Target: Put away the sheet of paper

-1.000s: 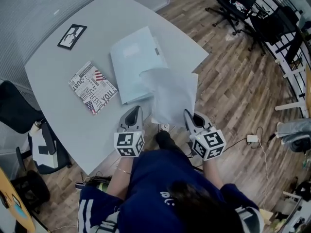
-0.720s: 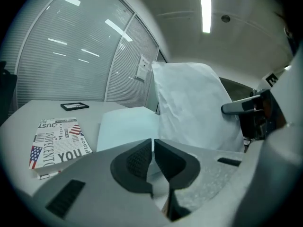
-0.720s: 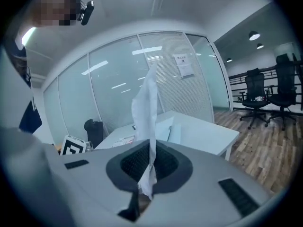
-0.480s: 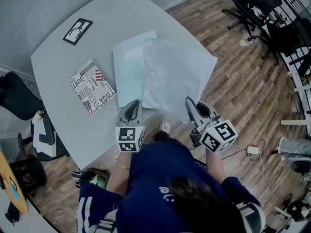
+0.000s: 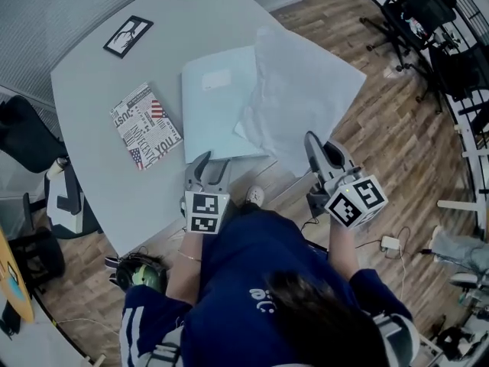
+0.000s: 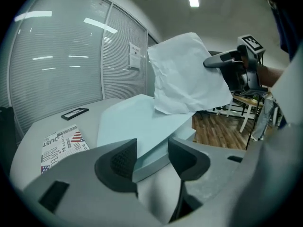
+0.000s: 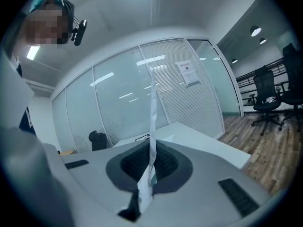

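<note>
Right gripper: pinching the near edge of the sheet of paper. The sheet fans out ahead of it, lifted and crumpled, with its far right corner out past the table over the wood floor.

Left gripper: jaws look apart, tip at the near edge of the pale blue folder, which lies flat just ahead of it. The sheet overlaps the folder's right side.

Ahead-left of the left gripper is a printed booklet, and further ahead a black-framed picture.

Grippers are well apart, with a shoe on the floor between them. Office chairs sit far ahead-right of the right gripper.
</note>
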Demonstrator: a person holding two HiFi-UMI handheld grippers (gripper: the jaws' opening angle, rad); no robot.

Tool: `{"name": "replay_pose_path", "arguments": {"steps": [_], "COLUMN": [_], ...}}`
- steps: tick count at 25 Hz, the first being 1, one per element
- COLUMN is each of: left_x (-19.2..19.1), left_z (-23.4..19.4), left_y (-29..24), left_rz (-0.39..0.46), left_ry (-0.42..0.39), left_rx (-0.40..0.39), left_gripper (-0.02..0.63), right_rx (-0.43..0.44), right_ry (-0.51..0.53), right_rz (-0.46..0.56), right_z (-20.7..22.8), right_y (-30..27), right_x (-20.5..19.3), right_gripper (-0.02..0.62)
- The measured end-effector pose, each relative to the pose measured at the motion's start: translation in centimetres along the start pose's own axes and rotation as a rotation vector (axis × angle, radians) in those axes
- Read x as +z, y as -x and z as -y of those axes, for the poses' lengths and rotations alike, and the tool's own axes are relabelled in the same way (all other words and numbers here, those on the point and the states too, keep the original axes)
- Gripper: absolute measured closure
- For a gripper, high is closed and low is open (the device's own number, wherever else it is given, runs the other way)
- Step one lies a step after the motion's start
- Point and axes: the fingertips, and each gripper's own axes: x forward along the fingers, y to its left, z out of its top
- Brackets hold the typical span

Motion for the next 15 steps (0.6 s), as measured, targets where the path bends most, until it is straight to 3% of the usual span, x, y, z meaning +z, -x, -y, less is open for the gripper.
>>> {"name": "replay_pose_path", "arguments": {"steps": [7,15], "left_x": [-0.5,0.3], "left_z": [-0.2,-0.4], "left_y": [-1.2,-2.0], "left_rz": [-0.077,-0.04], "left_ry": [-0.218,-0.223], "left_rx": [0.029,0.024], "left_gripper": [0.403,0.403], "right_rx": [-0.025,-0.044], "right_ry": [-0.011,-0.036], "right_rz": [0.012,0.041], "right_z": [-1.0,-0.8], "right_y": [-0.2,0.0], "right_x": [0.7,1.5], "right_gripper": [0.588,0.588]}}
